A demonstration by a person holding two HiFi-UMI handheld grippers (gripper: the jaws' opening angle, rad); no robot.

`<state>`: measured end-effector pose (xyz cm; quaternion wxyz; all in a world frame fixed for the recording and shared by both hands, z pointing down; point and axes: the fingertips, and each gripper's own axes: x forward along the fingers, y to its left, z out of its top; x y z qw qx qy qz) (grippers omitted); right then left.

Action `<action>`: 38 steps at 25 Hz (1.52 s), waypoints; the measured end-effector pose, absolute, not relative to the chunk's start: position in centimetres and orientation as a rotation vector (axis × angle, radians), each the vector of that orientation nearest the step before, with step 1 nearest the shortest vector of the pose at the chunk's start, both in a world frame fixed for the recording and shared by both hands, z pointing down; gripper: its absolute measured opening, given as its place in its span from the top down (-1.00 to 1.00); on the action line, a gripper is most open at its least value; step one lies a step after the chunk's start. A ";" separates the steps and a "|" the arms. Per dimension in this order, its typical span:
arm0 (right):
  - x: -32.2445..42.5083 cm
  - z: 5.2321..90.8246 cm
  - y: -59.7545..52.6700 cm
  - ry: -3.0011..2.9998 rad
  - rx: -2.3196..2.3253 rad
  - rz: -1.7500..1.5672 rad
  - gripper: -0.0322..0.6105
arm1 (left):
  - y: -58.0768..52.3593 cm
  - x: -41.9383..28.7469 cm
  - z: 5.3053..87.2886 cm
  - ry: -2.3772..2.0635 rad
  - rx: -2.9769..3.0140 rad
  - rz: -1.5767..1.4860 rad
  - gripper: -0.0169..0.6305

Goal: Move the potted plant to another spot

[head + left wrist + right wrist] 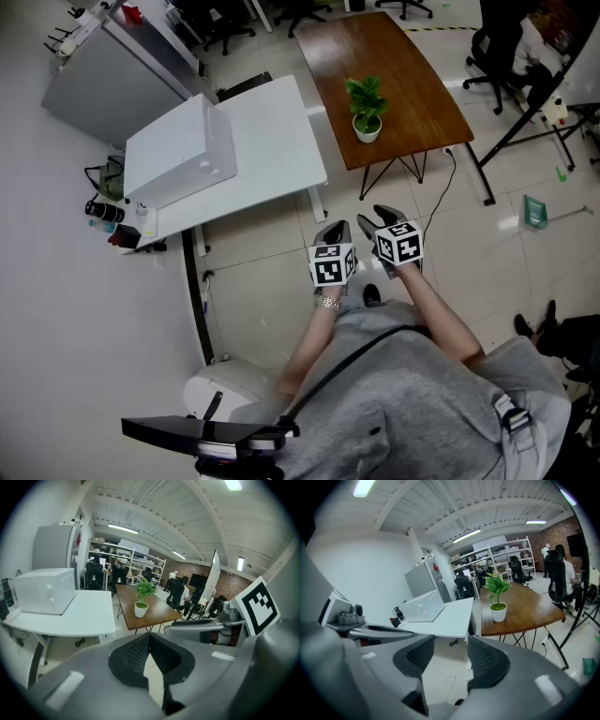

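Observation:
The potted plant (366,112), green leaves in a small white pot, stands upright near the front edge of the brown wooden table (412,103). It also shows in the left gripper view (142,603) and the right gripper view (498,604). Both grippers hang over the tiled floor well short of that table, side by side and pointing toward it. My left gripper (333,232) (149,636) has its tips touching and holds nothing. My right gripper (380,217) (451,641) shows a gap between its pads, with only floor behind it.
A white table (272,141) with a white microwave-like box (178,150) stands left of the wooden table. A grey cabinet (103,80) is behind it. A seated person (534,47), office chairs and a black stand's legs (525,131) are at the right.

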<state>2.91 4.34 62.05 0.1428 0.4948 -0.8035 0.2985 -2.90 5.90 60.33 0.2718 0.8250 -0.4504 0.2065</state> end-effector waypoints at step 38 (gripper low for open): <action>15.3 79.4 -31.7 -1.868 1.556 0.531 -0.91 | -29.4 -6.3 63.1 -1.169 2.086 0.571 0.84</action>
